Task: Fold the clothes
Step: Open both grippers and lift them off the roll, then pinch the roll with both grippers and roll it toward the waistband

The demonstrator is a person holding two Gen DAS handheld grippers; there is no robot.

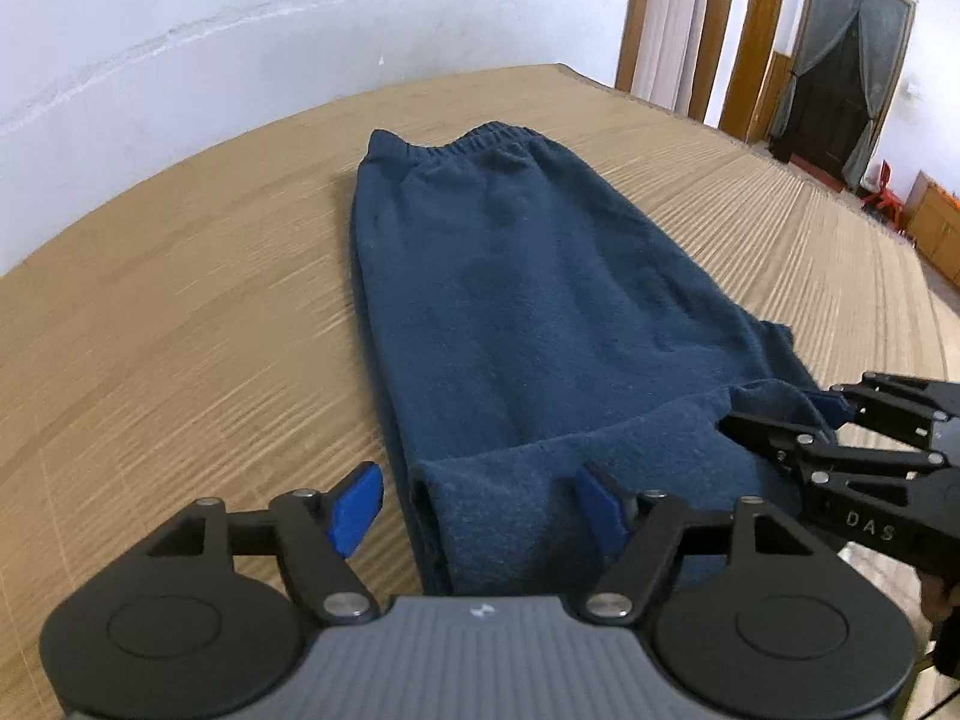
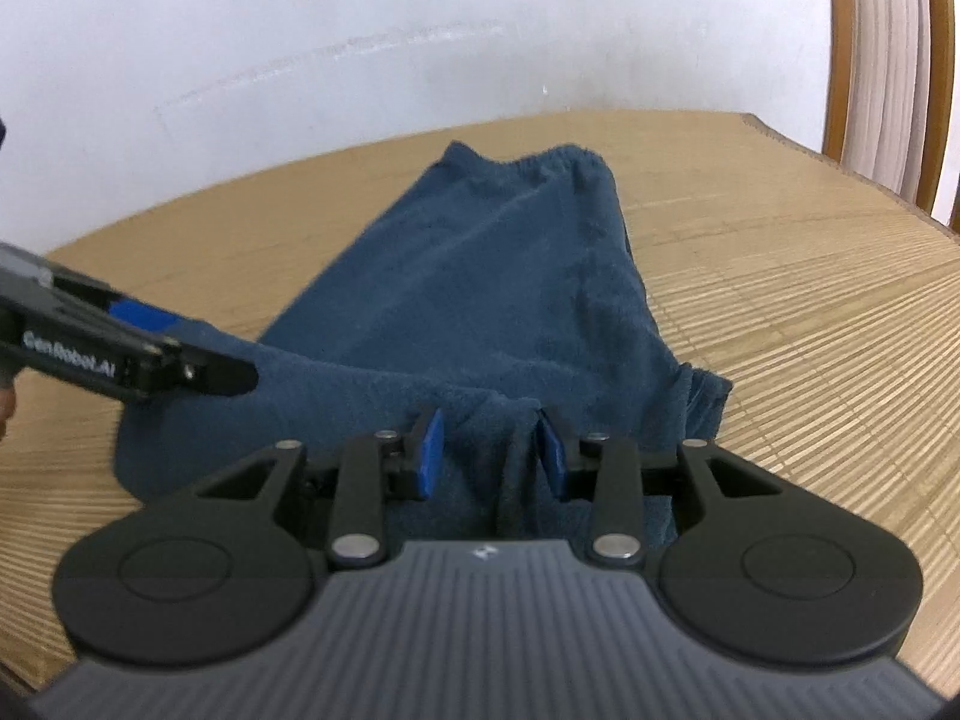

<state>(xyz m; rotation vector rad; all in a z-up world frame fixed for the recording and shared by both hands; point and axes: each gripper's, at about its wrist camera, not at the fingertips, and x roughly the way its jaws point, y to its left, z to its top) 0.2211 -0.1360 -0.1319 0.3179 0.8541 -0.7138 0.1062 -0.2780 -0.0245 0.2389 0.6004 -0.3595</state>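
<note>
Starts at the left with a white wall (image 1: 180, 30) above and a ribbed tan mat (image 1: 150, 330) below. Finds the left gripper (image 1: 480, 504) low in the left wrist view, jaws spread wide and clamping nothing. Puts its left pad (image 1: 360, 507) over bare mat just beside the cloth, its right pad (image 1: 600, 507) on top of the fabric, and the near left corner of the fold in between. Places the blue trousers (image 1: 510, 300) flat in the middle of the mat, elastic waistband (image 1: 474, 141) at the far end near the wall, near end doubled back into a thicker layer. Shows, in the right wrist view, that same gripper reaching in from the left edge, tip over the near left part of the cloth. Moves right to the right gripper (image 2: 491, 456), jaws narrow and closed on a bunched pleat of the trousers' near edge, fabric filling the gap between the blue pads. Catches it again at the right edge of the left wrist view, cloth corner raised at its tip. Ends far right with a wooden door frame (image 1: 738, 30), a curtain (image 1: 840, 78) across a dark doorway, a red chair (image 1: 882, 195) and a wooden cabinet (image 1: 936, 228).
</note>
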